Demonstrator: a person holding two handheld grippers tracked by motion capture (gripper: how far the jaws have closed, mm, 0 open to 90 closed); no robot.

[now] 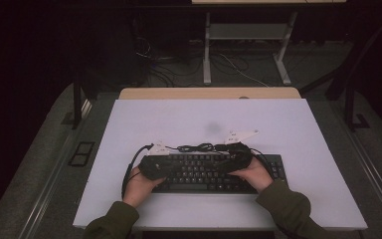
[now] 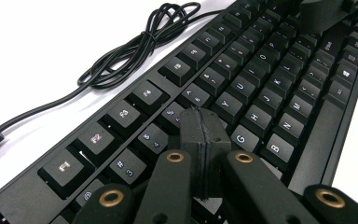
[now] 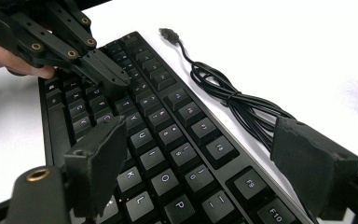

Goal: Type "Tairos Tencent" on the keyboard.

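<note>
A black keyboard [image 1: 204,174] lies across the near half of the white table [image 1: 204,119]. Its black USB cable [image 1: 199,147] lies bundled on the table just behind it. My left gripper [image 1: 171,167] is shut with nothing between its pads, and its tip [image 2: 200,126] rests at the keys around R and T. In the right gripper view the left gripper [image 3: 105,72] reaches in from the upper left. My right gripper [image 3: 198,133] stands open above the keyboard's right half. One pad [image 3: 98,156] hangs over the letter keys, the other [image 3: 307,158] beyond the function row beside the cable [image 3: 233,100].
The cable's loose plug [image 3: 168,32] lies on the bare table behind the keyboard's left end. A person's hands and green sleeves [image 1: 283,204] come in at the near edge. Beyond the table stand a desk frame [image 1: 246,45] and floor cables.
</note>
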